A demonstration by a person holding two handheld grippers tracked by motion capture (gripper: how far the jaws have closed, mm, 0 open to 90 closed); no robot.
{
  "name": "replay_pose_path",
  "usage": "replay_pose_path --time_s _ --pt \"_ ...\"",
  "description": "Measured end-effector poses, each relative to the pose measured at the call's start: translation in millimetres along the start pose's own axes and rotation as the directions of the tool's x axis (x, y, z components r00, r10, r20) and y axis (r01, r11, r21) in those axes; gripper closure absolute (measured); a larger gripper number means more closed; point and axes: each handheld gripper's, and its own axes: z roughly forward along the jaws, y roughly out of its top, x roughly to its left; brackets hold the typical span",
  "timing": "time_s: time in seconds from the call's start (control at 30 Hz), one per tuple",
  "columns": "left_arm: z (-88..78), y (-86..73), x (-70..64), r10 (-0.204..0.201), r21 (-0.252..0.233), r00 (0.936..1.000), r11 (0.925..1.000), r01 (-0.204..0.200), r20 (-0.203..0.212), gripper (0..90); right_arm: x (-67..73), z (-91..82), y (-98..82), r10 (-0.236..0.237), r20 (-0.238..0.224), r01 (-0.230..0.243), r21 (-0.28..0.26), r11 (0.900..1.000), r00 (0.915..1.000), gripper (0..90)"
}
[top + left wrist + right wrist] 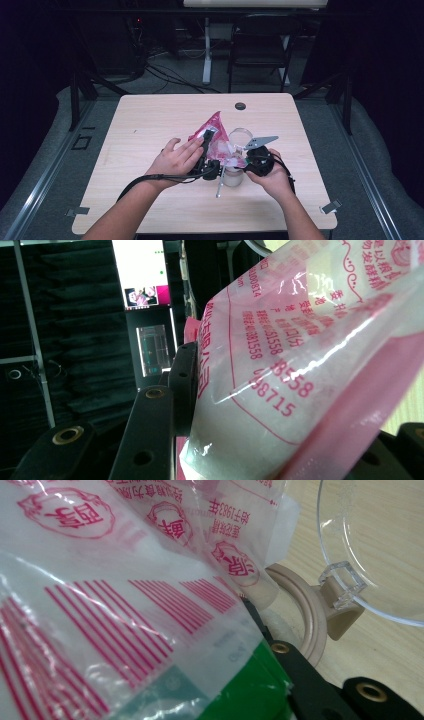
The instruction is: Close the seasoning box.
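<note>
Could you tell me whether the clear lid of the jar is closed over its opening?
No. In the right gripper view the clear lid is swung back on its hinge, away from the beige rim of the jar.

A lab: dark curtains (30, 60), floor cables (165, 75), lone table (150, 120), folding chair (260, 45)

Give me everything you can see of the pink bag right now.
The pink bag is a soft, glossy plastic pouch, clear and pink, printed with red characters, digits, round seals and a barcode. It looks partly full of a whitish content. It stands tilted above the table, one corner pointing up. The left gripper clamps its side; the right gripper is closed on its lower edge. A clear hinged lid on a beige jar rim sits just beside it.
</note>
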Motion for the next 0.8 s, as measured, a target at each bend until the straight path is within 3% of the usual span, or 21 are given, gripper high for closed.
replay_pose_path --time_s 0.3,0.8 --pt "0.1 -1.1 -1.7 -0.009 0.006 0.9998 0.9999 0.009 0.015 64.4 -0.2 0.4 -0.1 -0.001 0.003 0.001 0.001 1.000 1.0000 90.0" --pt "0.5 -2.5 -1.9 0.015 0.006 0.9996 0.9999 -0.015 0.022 65.0 -1.0 -0.2 -0.3 -0.003 0.009 0.003 0.008 1.000 1.0000 90.0"
